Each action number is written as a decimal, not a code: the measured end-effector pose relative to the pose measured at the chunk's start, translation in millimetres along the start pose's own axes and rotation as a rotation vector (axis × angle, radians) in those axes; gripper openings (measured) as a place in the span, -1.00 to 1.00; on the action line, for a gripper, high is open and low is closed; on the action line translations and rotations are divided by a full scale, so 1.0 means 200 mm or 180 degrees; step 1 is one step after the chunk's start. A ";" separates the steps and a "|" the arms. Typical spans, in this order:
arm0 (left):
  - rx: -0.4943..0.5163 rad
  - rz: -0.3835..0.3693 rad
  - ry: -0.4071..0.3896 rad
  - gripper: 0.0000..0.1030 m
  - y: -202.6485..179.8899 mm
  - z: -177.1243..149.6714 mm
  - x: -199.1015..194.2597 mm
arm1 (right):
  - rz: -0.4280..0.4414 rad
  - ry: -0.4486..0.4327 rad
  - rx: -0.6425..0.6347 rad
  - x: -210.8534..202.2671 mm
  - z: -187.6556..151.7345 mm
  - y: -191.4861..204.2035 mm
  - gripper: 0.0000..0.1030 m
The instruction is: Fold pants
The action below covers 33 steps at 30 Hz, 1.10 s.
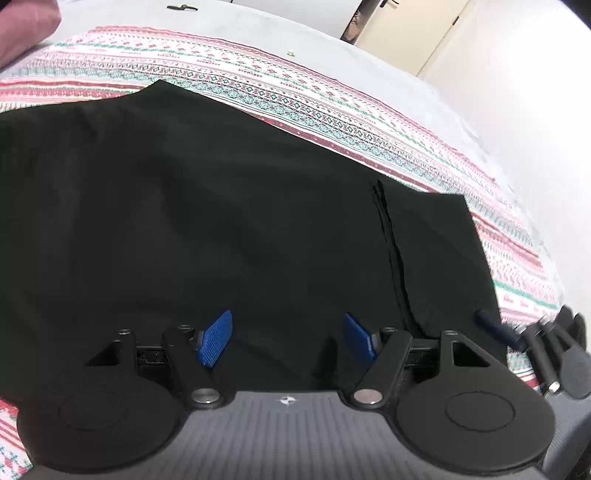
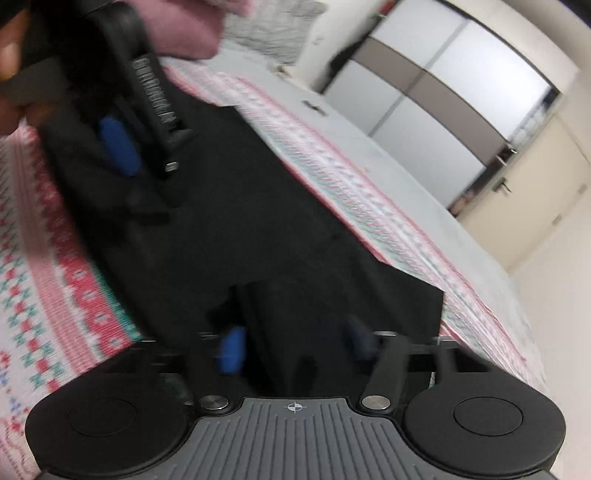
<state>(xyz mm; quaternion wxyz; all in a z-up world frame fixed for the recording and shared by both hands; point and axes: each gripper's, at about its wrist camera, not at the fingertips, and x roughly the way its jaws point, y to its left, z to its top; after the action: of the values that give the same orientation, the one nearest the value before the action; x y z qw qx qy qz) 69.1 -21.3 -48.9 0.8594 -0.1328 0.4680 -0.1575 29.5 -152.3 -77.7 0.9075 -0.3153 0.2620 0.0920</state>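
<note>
The black pants (image 1: 221, 206) lie spread flat on a patterned red, white and teal cloth (image 1: 332, 107) on the bed. My left gripper (image 1: 288, 338) is open, its blue pads just above the near edge of the pants, holding nothing. My right gripper (image 2: 295, 345) is open over the near edge of the pants (image 2: 280, 229); the view is blurred. In the left wrist view the right gripper (image 1: 517, 336) shows at the right edge by the pants' corner. In the right wrist view the left gripper (image 2: 122, 147) shows at the upper left over the pants.
The patterned cloth (image 2: 55, 280) covers a grey bed sheet (image 1: 258, 40). A pink pillow (image 1: 26, 26) lies at the far left. A wardrobe (image 2: 443, 99) and cream doors (image 1: 417, 33) stand beyond the bed. A small dark object (image 1: 181, 7) lies on the sheet.
</note>
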 end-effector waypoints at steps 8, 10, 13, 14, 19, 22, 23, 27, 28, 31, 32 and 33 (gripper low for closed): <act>-0.0706 -0.0646 0.0102 0.85 0.08 0.06 0.02 | 0.0158 -0.0143 -0.0026 -0.06 0.05 0.06 -0.97; -0.0882 -0.0846 0.0133 0.85 0.09 0.07 0.04 | 0.0173 -0.0277 0.0086 -0.10 0.09 0.07 -0.97; -0.1034 -0.1109 0.0181 0.85 0.07 0.08 0.08 | 0.0165 -0.0459 0.0184 -0.17 0.15 0.10 -0.97; -0.1054 -0.1150 0.0196 0.85 0.07 0.09 0.10 | 0.0161 -0.0489 0.0217 -0.18 0.16 0.11 -0.98; -0.1147 -0.1097 0.0105 0.72 0.06 0.10 0.13 | 0.0180 -0.0487 0.0379 -0.19 0.21 0.16 -0.98; -0.1143 -0.1141 0.0071 0.36 0.07 0.13 0.14 | 0.0218 -0.0511 0.0394 -0.17 0.23 0.16 -0.98; -0.1098 -0.1121 0.0067 0.12 0.08 0.14 0.14 | 0.0214 -0.0507 0.0386 -0.16 0.24 0.17 -0.98; -0.0882 -0.0940 0.0040 -0.34 0.10 0.19 0.11 | 0.0271 -0.0524 0.0378 -0.15 0.25 0.17 -0.97; -0.0864 -0.0939 0.0038 -0.34 0.11 0.19 0.11 | 0.0276 -0.0527 0.0362 -0.16 0.24 0.18 -0.97; -0.0734 -0.0883 -0.0001 -0.35 0.12 0.17 0.08 | 0.0325 -0.0535 0.0360 -0.16 0.24 0.20 -0.98; -0.0702 -0.0874 -0.0018 -0.35 0.11 0.18 0.07 | 0.0342 -0.0544 0.0373 -0.16 0.25 0.21 -0.98; -0.0678 -0.0876 -0.0040 -0.35 0.12 0.18 0.06 | 0.0355 -0.0550 0.0379 -0.17 0.25 0.22 -0.98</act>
<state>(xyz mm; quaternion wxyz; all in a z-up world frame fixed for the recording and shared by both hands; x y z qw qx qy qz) 108.6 -0.2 -47.9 0.8137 -0.2869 0.4541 -0.2223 7.1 -87.5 -49.7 0.9372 -0.2367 0.2049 0.1535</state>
